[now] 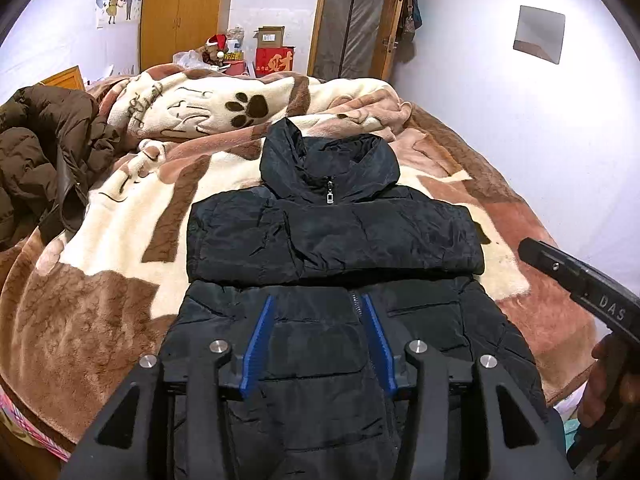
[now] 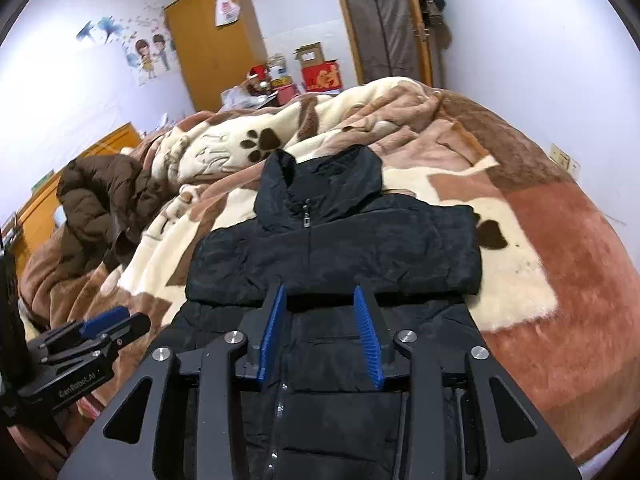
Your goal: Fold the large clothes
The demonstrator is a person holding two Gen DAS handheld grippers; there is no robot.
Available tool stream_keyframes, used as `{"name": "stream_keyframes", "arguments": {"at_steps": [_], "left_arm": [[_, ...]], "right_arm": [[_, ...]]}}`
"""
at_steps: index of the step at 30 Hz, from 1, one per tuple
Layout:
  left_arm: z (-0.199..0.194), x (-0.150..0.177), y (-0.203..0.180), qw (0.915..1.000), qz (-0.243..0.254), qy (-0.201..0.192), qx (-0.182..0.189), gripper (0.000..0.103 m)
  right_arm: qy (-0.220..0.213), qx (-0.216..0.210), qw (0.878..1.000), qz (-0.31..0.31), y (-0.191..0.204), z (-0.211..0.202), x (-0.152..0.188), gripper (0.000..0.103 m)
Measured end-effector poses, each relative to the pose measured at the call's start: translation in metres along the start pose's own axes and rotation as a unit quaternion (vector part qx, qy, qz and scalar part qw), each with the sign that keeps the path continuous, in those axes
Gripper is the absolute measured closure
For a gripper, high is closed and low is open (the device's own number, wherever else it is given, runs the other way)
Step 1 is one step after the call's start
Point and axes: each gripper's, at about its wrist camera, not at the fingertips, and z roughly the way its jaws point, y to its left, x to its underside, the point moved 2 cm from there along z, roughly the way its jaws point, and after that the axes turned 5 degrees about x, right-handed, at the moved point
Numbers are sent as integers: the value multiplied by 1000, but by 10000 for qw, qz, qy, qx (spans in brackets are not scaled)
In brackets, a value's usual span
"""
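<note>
A black hooded puffer jacket (image 1: pixel 332 236) (image 2: pixel 332 240) lies front up on the bed, zipped, hood at the far end. Its sleeves are folded across the chest in a band. My left gripper (image 1: pixel 318 300) hovers over the jacket's lower half, its blue pads apart with nothing between them. My right gripper (image 2: pixel 320 292) also stands open above the lower half, near the edge of the folded sleeve band. The right gripper (image 1: pixel 576 276) shows at the right edge of the left wrist view, held by a hand. The left gripper (image 2: pixel 108 326) shows at the lower left of the right wrist view.
A plush brown and cream blanket (image 1: pixel 132 220) (image 2: pixel 520 240) with paw prints covers the bed. A crumpled brown puffer coat (image 1: pixel 44 160) (image 2: pixel 104 200) lies at the left. Behind the bed stand a wooden wardrobe (image 1: pixel 180 12), boxes (image 1: pixel 274 60) and a door (image 1: pixel 356 20).
</note>
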Motion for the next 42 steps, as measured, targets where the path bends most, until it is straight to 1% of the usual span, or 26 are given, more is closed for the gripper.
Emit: {"name": "stream_keyframes", "arguments": {"at_steps": [4, 9, 12, 14, 16, 18, 20, 24, 27, 29, 33, 37, 40, 41, 42], "left_arm": [[10, -8, 8, 10000, -46, 52, 6, 49], [33, -30, 18, 10000, 30, 79, -33, 43], [56, -54, 26, 9999, 101, 119, -65, 42], [76, -74, 34, 9998, 66, 160, -29, 42], [95, -93, 39, 9998, 83, 164, -47, 41], [115, -115, 46, 9999, 83, 133, -55, 38], [139, -139, 54, 9999, 12, 123, -71, 37], [194, -174, 69, 9995, -232, 183, -86, 34], [244, -194, 85, 9984, -389, 320, -238, 34], [278, -204, 94, 9972, -445, 483, -355, 34], [333, -218, 111, 9948, -638, 641, -464, 34], [371, -223, 121, 9927, -849, 762, -384, 34], [390, -225, 115, 9930, -846, 809, -125, 34], [397, -225, 113, 9927, -836, 864, -69, 47], [403, -222, 111, 9918, -798, 995, -101, 73]], "right_arm": [[115, -59, 9998, -171, 4, 15, -6, 66], [309, -130, 9986, -412, 0, 52, -28, 66], [492, -306, 9977, -353, -7, 81, -47, 66], [642, -358, 9969, -294, -13, 105, -62, 66], [694, -360, 9965, -286, -19, 124, -75, 65], [701, -304, 9965, -324, -25, 148, -93, 64], [732, -367, 9962, -310, -32, 170, -108, 56], [807, -311, 9959, -258, -49, 220, -137, 55], [919, -313, 9952, -144, -64, 260, -152, 55], [983, -268, 9948, -85, -73, 288, -162, 55], [1102, -255, 9935, 84, -90, 332, -177, 55], [1241, -331, 9914, 265, -103, 373, -189, 55], [1296, -442, 9901, 319, -101, 392, -196, 55], [1370, -451, 9891, 281, -99, 397, -196, 55], [1460, -466, 9879, 222, -95, 401, -195, 55]]}}
